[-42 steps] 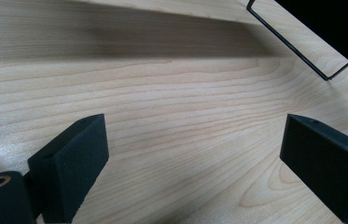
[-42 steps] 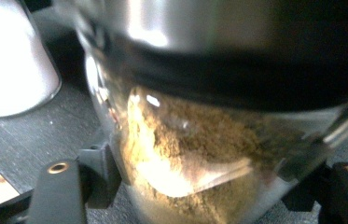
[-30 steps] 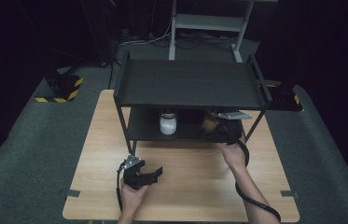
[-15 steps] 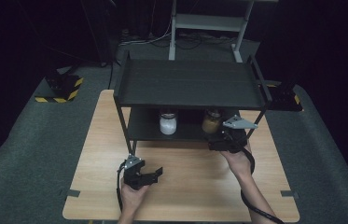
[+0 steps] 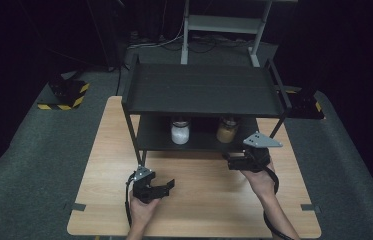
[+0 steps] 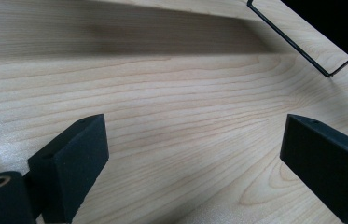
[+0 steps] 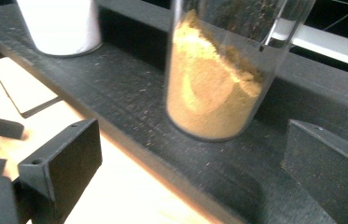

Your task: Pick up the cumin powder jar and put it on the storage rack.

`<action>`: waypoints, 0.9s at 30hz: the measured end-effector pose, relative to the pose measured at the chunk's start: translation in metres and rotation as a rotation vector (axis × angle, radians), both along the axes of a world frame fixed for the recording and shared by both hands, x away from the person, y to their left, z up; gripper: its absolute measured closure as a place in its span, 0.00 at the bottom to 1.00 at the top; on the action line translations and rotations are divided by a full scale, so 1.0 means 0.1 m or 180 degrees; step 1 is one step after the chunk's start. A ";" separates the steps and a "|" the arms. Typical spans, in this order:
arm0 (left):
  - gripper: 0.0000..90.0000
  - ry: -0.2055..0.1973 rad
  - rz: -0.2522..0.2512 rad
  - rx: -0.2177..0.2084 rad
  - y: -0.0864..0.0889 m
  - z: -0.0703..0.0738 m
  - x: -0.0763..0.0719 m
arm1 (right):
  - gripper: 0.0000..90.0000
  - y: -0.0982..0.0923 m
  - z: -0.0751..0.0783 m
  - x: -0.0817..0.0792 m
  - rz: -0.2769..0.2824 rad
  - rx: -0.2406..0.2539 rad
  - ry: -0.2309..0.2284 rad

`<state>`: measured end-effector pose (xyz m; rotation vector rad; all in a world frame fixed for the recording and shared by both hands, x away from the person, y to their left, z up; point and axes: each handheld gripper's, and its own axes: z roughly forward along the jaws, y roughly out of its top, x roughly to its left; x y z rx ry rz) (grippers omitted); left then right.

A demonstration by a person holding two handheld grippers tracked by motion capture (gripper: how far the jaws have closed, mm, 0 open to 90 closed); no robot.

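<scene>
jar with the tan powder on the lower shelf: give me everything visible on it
The jar with tan powder is a clear, round, straight-walled container, glass or plastic by its look. The powder is ochre and granular, heaped unevenly and higher on one side, with a dusty film on the wall above it. It stands upright on the black lower shelf, right of the white-filled jar in the high view, apart from it. Its top is hidden under the upper shelf. The right gripper faces it with jaws open, nothing touching it.

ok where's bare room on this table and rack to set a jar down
The rack's top shelf is bare. The table is free between the left tongs and right tongs. The lower shelf is crowded midway by the white jar and tan jar.
</scene>
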<state>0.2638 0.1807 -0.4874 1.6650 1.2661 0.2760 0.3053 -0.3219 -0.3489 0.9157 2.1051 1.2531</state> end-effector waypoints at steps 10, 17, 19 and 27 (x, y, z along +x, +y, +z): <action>0.09 0.0004 0.0003 0.0008 -0.01 0.00 0.00 | 0.06 -0.13 -0.14 -0.21 0.0054 0.0052 0.0015; 0.09 0.0011 0.0003 0.0017 -0.01 0.01 0.00 | 0.07 -0.19 -0.27 -0.42 0.0025 0.0066 -0.0058; 0.09 0.0012 0.0001 0.0019 -0.01 0.01 0.01 | 0.07 -0.21 -0.29 -0.46 0.0013 0.0085 -0.0054; 0.09 0.0013 0.0002 0.0018 -0.01 0.01 0.01 | 0.07 -0.29 -0.40 -0.53 -0.0055 0.0115 0.0040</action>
